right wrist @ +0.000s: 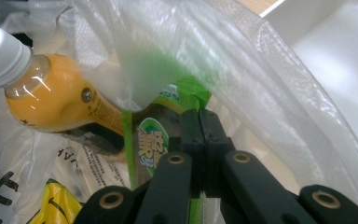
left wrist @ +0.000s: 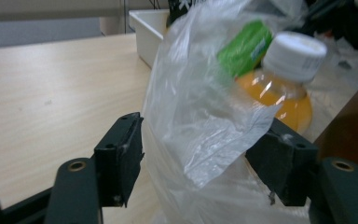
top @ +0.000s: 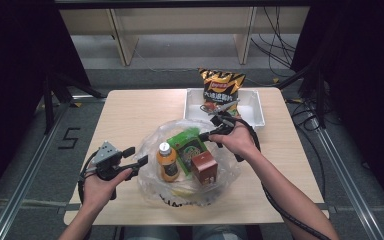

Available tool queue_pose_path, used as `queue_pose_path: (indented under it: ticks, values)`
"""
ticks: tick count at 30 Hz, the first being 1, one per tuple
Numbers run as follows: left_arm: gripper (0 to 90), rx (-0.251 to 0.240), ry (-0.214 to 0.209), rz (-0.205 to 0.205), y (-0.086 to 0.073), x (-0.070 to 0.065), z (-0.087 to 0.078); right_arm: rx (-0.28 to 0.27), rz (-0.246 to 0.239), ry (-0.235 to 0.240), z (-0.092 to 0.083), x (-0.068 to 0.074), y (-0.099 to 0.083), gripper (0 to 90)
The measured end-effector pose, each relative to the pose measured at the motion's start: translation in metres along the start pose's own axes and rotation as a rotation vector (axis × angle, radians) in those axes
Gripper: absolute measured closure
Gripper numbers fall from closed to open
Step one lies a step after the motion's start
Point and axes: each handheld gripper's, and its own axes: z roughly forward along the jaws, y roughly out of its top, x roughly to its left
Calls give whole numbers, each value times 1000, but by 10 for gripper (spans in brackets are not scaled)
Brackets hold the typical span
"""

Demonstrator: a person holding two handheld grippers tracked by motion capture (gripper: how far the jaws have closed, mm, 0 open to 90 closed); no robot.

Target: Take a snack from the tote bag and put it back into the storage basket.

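Note:
A clear plastic bag [top: 150, 145] lies at the table's middle. It holds an orange juice bottle [top: 167, 162] with a white cap, a green packet [top: 186, 145] and a brown box [top: 203, 167]. My left gripper [top: 137, 156] is at the bag's left side. In the left gripper view it [left wrist: 200, 140] is open, with a fold of the bag [left wrist: 191, 93] between the jaws and the bottle [left wrist: 279, 93] just behind. My right gripper [top: 203, 135] reaches in from the far right. In the right gripper view it [right wrist: 199, 114] is shut on the green packet's [right wrist: 156, 126] upper edge, under the bag film [right wrist: 242, 51].
A white tray [top: 255, 107] stands at the back right of the wooden table [top: 130, 110], with a black-and-orange chips bag [top: 221, 85] leaning in it. Something yellow [right wrist: 56, 205] lies low in the bag. Bare tabletop spreads to the left and back left.

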Motion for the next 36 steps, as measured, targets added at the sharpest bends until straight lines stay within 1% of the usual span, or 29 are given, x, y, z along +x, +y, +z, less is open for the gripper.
queue_pose_path:
  ticks: [2,3,5,7,8,9,10,12,13,14,15,16,17,18,19,20,21,22,24,26,27,29,30,31,32,33,34,35,36]
  values:
    - [385,-24,-5,11,9,0,-3,12,22,4,0,1,0,900]
    - [401,-34,-11,18,14,-1,-4,7,4,0,0,-1,0,900]
    - [436,-53,-29,48,26,-3,-3,8,-2,-10,0,-1,1,900]
    - [470,-70,-59,92,42,-7,2,8,-8,-5,0,1,2,900]
    - [485,-71,-87,120,51,-8,6,12,-1,7,0,3,3,900]
    - [490,-54,-109,149,60,-10,12,3,-23,-9,0,3,3,900]
    - [490,-36,-128,179,67,-11,20,10,-14,4,-1,5,4,900]
    - [499,4,-166,239,79,-10,38,2,-36,-9,0,7,4,900]
    - [496,36,-181,271,84,-10,47,6,-32,-5,-1,8,5,900]
    - [493,51,-198,286,88,-10,56,-3,-38,-7,0,9,5,900]
    - [492,81,-217,305,91,-11,66,11,-33,0,0,9,5,900]
    - [489,109,-232,328,92,-10,72,11,-33,-2,0,9,5,900]
    - [489,132,-244,358,93,-10,80,13,-43,-2,0,8,5,900]
    - [500,158,-254,371,93,-9,86,9,-36,-7,2,8,5,900]
    - [511,184,-265,394,93,-8,92,12,-37,-1,2,7,5,900]
    - [535,201,-266,407,93,-8,97,13,-37,-2,3,7,5,900]
    - [565,206,-268,424,94,-6,101,10,-42,1,4,7,5,900]
    - [596,221,-259,416,95,-4,105,15,-50,16,3,7,5,900]
    - [642,239,-255,396,95,-1,111,16,-51,20,3,7,5,900]
    - [683,274,-248,432,96,1,114,15,-53,23,3,7,5,900]
    - [707,266,-253,431,95,0,117,13,-63,18,3,7,6,900]
    - [775,272,-254,427,95,-1,119,12,-58,17,4,7,6,900]
    - [805,288,-253,430,95,-1,120,14,-63,19,4,7,6,900]
    - [839,280,-249,421,94,-1,122,20,-66,21,3,8,6,900]
    - [871,297,-246,412,94,0,124,16,-87,8,2,8,6,900]
    - [887,295,-232,360,94,0,127,17,-99,11,2,8,6,900]
    - [892,301,-229,353,94,2,129,15,-123,10,2,9,7,900]
    - [894,325,-215,351,94,5,131,13,-131,25,2,10,7,900]
    - [895,340,-197,332,94,7,135,1,-134,27,2,12,6,900]
